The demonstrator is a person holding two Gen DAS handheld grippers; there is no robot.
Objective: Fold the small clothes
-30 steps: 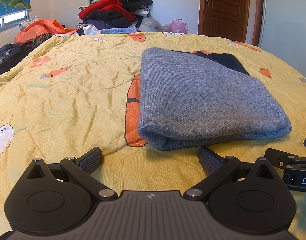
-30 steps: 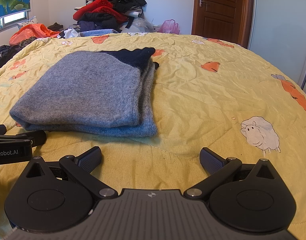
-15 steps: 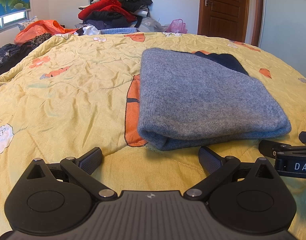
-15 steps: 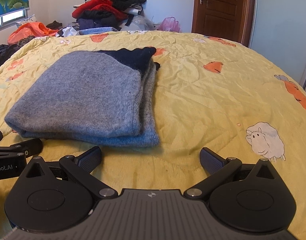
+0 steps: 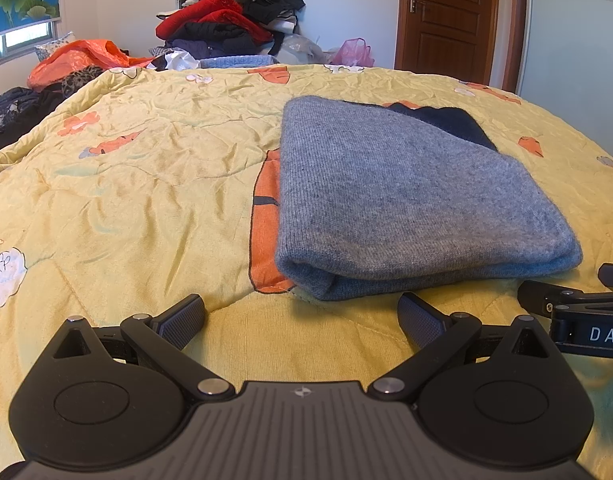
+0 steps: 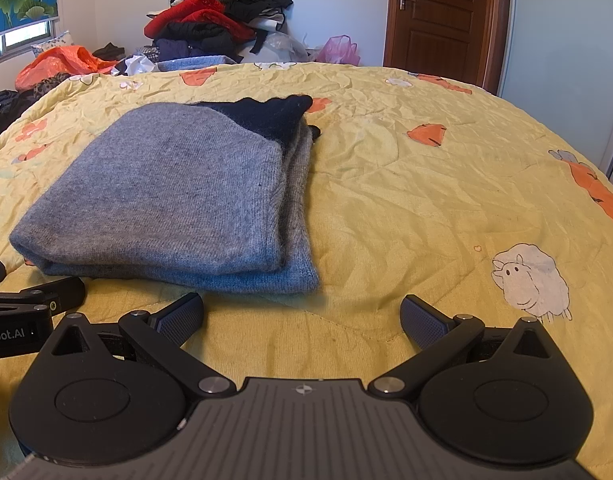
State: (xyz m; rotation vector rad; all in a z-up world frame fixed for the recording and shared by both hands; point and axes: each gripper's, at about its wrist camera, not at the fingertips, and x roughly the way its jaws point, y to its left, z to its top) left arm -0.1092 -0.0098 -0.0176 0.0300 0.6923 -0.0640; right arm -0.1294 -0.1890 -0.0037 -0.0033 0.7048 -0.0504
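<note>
A grey knit sweater (image 5: 402, 200) with a dark navy part at its far end lies folded flat on the yellow quilt (image 5: 146, 184). It also shows in the right wrist view (image 6: 174, 196). My left gripper (image 5: 302, 318) is open and empty, just short of the sweater's near left corner. My right gripper (image 6: 302, 316) is open and empty, just short of the near right corner. Each gripper shows at the edge of the other's view, the right one (image 5: 574, 312) and the left one (image 6: 34, 304).
A heap of red and black clothes (image 5: 226, 24) is piled beyond the far edge of the bed. Orange fabric (image 5: 82, 60) lies at the far left. A brown door (image 5: 446, 16) and a pale wardrobe (image 5: 578, 52) stand at the right.
The right gripper has moved forward toward the sweater's near edge, so the sweater looks larger in its view. The left gripper has barely moved.
</note>
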